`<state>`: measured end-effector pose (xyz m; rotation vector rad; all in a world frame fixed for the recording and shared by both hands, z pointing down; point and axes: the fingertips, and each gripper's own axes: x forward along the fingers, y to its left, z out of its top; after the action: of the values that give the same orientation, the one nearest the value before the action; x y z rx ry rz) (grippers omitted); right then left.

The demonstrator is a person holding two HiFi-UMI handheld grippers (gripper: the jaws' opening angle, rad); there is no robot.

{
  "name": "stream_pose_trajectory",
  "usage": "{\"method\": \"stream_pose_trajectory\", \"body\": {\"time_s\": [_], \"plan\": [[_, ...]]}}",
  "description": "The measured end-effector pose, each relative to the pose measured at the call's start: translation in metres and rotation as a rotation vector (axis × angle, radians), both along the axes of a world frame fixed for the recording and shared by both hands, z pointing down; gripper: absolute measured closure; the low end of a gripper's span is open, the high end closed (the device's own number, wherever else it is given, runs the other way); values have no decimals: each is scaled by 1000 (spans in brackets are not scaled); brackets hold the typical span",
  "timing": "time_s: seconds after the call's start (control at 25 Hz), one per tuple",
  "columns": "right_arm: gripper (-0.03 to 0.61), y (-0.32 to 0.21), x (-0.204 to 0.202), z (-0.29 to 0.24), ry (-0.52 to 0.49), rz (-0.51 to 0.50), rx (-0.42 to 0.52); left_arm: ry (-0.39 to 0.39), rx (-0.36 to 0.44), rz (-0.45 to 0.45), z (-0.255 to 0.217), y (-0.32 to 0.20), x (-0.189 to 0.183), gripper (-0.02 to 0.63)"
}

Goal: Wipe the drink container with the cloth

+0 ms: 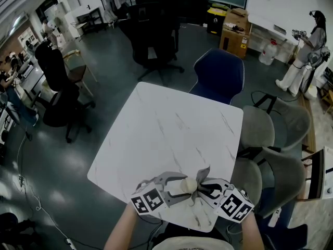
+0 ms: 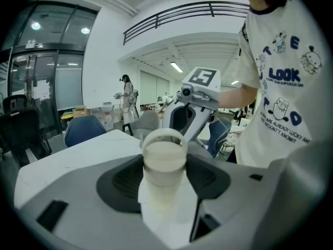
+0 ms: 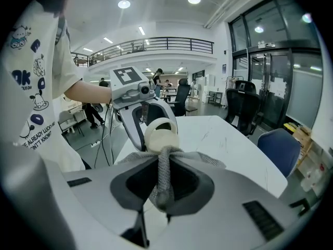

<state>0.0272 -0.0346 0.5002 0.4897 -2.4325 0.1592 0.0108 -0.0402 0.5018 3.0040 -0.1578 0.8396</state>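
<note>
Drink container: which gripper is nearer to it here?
Left. The left gripper is clamped on the drink container; the right gripper, shut on the cloth, faces it with only the cloth touching the container.

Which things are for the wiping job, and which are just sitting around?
For the job: container, in the left gripper; cloth, in the right gripper.
Just sitting around: blue chair, grey chairs, black chair, cardboard boxes.
</note>
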Motion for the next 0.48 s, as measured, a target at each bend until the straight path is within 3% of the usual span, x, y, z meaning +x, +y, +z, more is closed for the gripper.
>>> {"method": "stream_pose_trajectory", "body": {"time_s": [0.48], "plan": [[522, 2, 1, 36, 22, 36, -65, -20, 1, 46, -1, 2, -1, 351]]}}
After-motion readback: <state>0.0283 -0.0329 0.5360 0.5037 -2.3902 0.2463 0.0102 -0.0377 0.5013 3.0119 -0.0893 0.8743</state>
